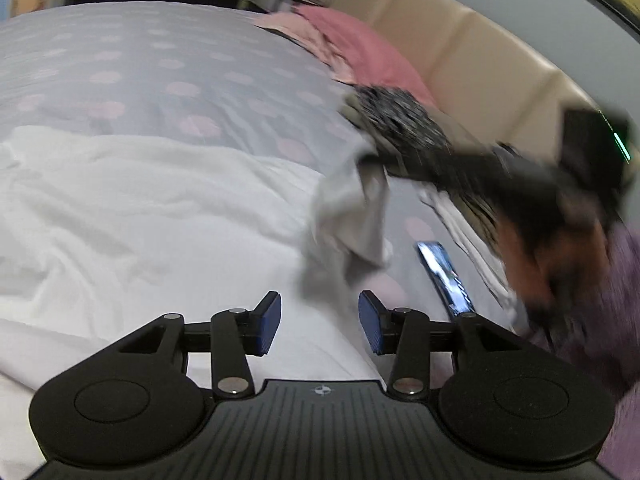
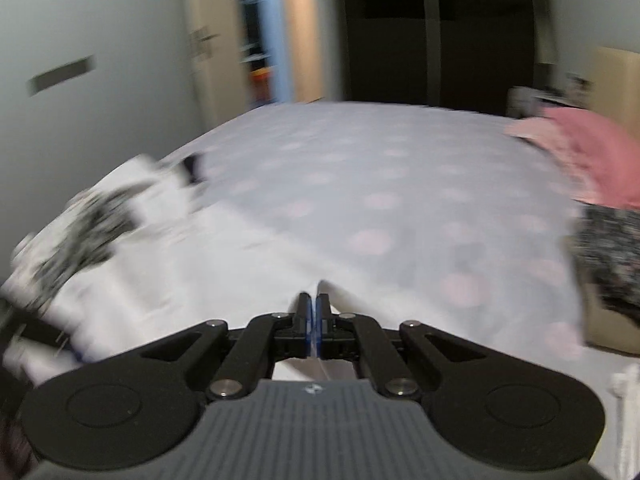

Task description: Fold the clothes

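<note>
White fabric [image 1: 132, 216] lies rumpled across the near side of a bed, spread over a grey cover with pink dots [image 1: 160, 64], as the left gripper [image 1: 320, 326] hovers above it with its blue-padded fingers [image 1: 269, 322] standing wide apart and nothing between them. Just ahead of those open fingers, a pale grey garment [image 1: 352, 220] hangs in mid-air from the right gripper [image 1: 376, 160], seen in the left wrist view as a dark, motion-blurred shape with a hand [image 1: 560, 248] and a purple sleeve [image 1: 616, 320] behind it. A phone [image 1: 444, 278] with a lit screen rests on the bed cover below the hanging cloth. Further right, a dark speckled garment [image 1: 400, 116] sits near a pink pillow [image 1: 360, 48] against a beige padded headboard [image 1: 480, 64]. From the right wrist camera, the right gripper [image 2: 313, 320] has its fingers pressed nearly together on a thin fold of pale cloth [image 2: 320, 356], which runs between the pads and back beneath the tool. A black-and-white patterned garment [image 2: 80, 224] lies blurred at the left edge of the bed, while the pink pillow [image 2: 592, 156] and the dark speckled garment [image 2: 612, 248] sit at the right.
</note>
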{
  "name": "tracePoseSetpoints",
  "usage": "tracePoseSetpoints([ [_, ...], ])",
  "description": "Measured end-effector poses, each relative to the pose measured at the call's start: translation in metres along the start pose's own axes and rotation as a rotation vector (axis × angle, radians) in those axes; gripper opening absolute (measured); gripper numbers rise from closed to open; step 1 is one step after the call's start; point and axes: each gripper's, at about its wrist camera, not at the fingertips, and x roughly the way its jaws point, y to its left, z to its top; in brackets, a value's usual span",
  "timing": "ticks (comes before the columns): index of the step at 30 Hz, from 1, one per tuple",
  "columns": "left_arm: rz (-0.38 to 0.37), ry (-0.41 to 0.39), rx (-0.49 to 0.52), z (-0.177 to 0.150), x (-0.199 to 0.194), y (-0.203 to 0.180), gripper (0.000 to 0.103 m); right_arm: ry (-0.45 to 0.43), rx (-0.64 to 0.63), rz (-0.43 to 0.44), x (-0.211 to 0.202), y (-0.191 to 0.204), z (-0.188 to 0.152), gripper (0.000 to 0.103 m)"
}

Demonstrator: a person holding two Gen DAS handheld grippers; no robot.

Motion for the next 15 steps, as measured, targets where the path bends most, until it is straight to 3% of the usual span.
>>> tracePoseSetpoints([
  [3,0.026,-0.01,-0.03,0.006,-0.006,0.01,0.04,0.047,-0.072,0.098,0.0,0.033,-0.018,0.002],
  [11,-0.007,0.048,0.019,-0.002,0.012,-0.001,0.042,0.246,-0.253,0.453,0.003,0.112,-0.08,0.002],
  [15,-0.023,0.077,0.044,-0.006,0.02,-0.006,0.046,0.303,-0.362,0.52,-0.004,0.138,-0.104,0.003],
])
